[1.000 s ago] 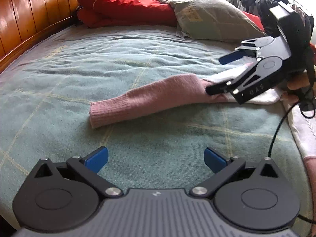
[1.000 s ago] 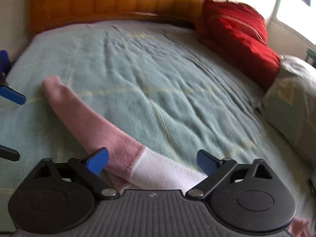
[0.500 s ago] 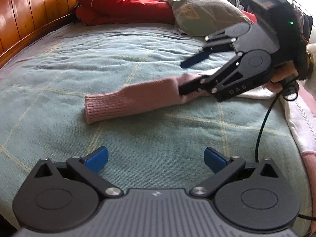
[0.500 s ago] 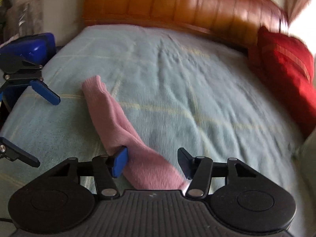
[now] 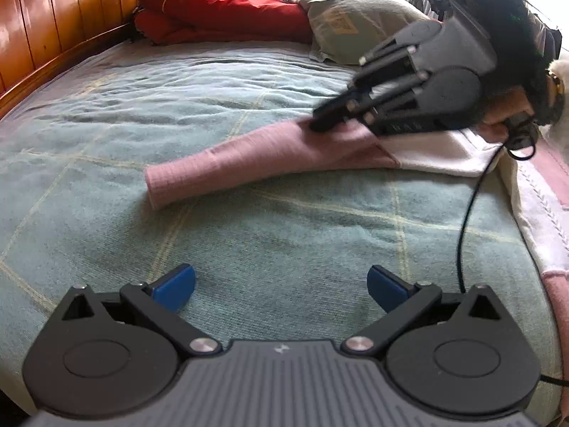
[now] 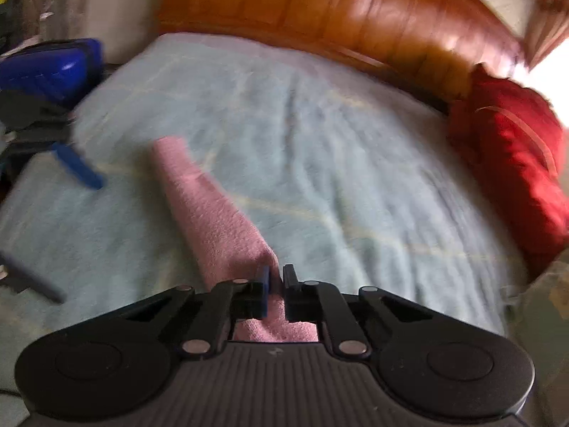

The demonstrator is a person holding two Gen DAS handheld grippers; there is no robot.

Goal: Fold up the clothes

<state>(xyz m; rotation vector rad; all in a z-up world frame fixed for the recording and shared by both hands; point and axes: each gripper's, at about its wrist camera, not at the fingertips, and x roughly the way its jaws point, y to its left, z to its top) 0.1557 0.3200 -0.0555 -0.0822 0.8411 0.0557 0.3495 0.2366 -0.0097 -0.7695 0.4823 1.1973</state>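
Risk first: only a thin ridge of knit pinched, so liable to slip out once lifted, leaving the pink sleeve (image 5: 249, 163) flopped back on the bed (image 5: 249, 249). Long free length beyond the pinch, cuff end well away from it, likely to drag, twist or bunch on the rough green blanket and spoil a straight fold. Cable (image 5: 469, 220) hanging just beside the white body of the sweater (image 5: 444, 156), apt to snag cloth if swung across.

Right hand-held gripper (image 6: 275, 277) clenched on a fold of the sleeve, pink fabric squeezed between the pads and bulging out behind them, at the wide end near the seam with the white part. Seen from the left wrist, tip pressed down into the sleeve. Sleeve stretched away from that pinch across the middle of the bed; rest of the sweater spilling over the bed's edge behind the pinch.

Left hand-held gripper (image 5: 281, 284) spread wide, nothing between its pads, hovering over bare blanket, well apart from the sleeve's cuff.
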